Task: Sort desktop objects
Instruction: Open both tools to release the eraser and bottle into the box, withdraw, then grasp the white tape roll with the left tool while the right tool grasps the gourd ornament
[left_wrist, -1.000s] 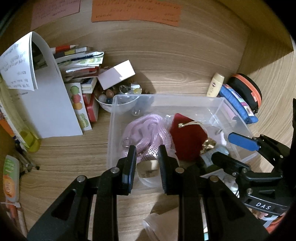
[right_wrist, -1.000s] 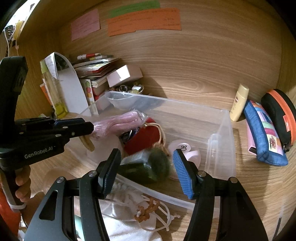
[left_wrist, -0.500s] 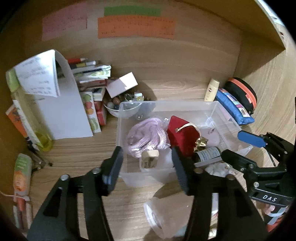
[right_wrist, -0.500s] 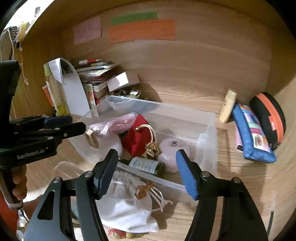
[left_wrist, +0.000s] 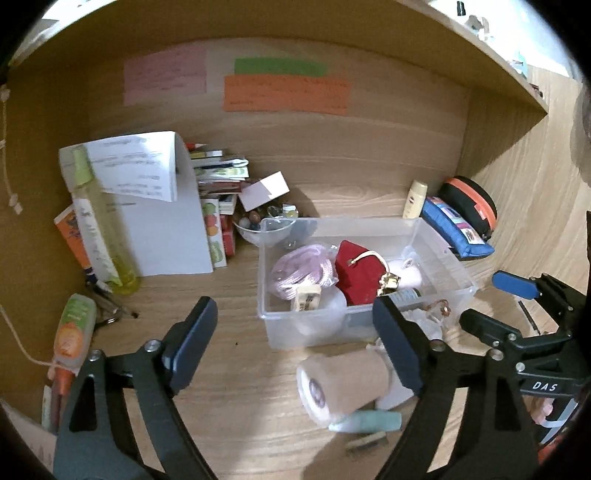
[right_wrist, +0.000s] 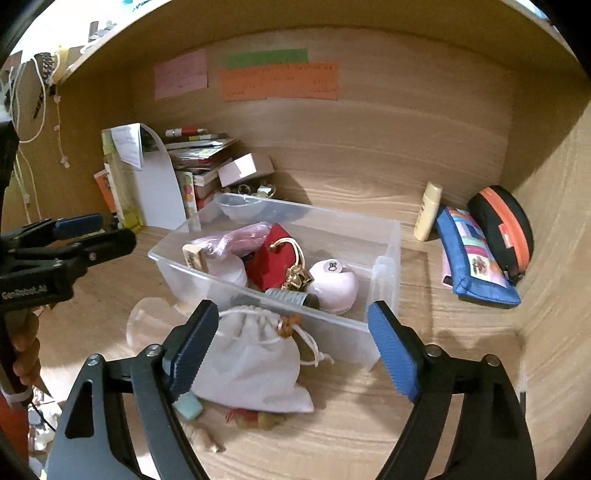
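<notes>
While both grippers' jaws are opening with nothing between them, the clear plastic bin (right_wrist: 384, 254) on the desk holds a pink rope bundle (left_wrist: 303, 269), red pouch (right_wrist: 271, 258), small dark bottle (right_wrist: 291, 297) and pink round case (right_wrist: 334, 286). Left gripper (left_wrist: 295, 339) and right gripper (right_wrist: 291, 349) hover short of it. White drawstring bag (right_wrist: 251, 363) lies against its front wall, a blue pencil case (right_wrist: 471, 258) beside it.

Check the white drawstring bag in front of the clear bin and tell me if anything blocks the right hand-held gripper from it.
Nothing visible does. The white drawstring bag lies on the desk just beyond the right hand-held gripper, whose jaws are opening and empty. The clear bin stands behind the bag.
</notes>
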